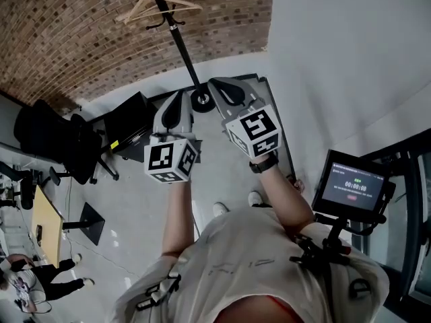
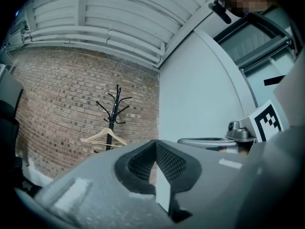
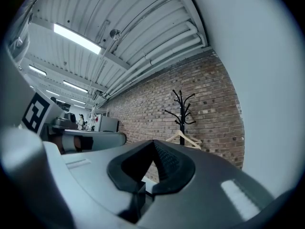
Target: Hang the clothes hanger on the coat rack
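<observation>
1. Closest to the head camera are the person's pale shirt [image 1: 256, 261] and forearms. From there both grippers reach toward the top of the frame.
2. At mid-frame the left gripper [image 1: 182, 95] and right gripper [image 1: 218, 84] sit side by side, each carrying its marker cube.
3. In the left gripper view the dark ribbed pads are pressed together at the tip, clenched on nothing.
4. The right gripper view shows the same: jaws fully closed, pads meeting, with no object between or against them.
5. A pale wooden clothes hanger [image 1: 158, 5] with a lower crossbar sits at the upper left of the head view. It is well apart from both grippers.
6. It hangs against the pole of the black metal coat rack [image 1: 183, 49], which stands before the red brick wall [image 1: 67, 39]. Which peg carries the hook is too small to tell.
7. Judged from its look, the hanger should be light and rigid. Its smooth lacquered wood could slide in a loose pinch.
8. A sound hold would likely be on one sloping shoulder close to the neck. That leaves the hook free and limits swinging.
9. The crossbar looks thinner and more likely to twist if pinched.
</observation>
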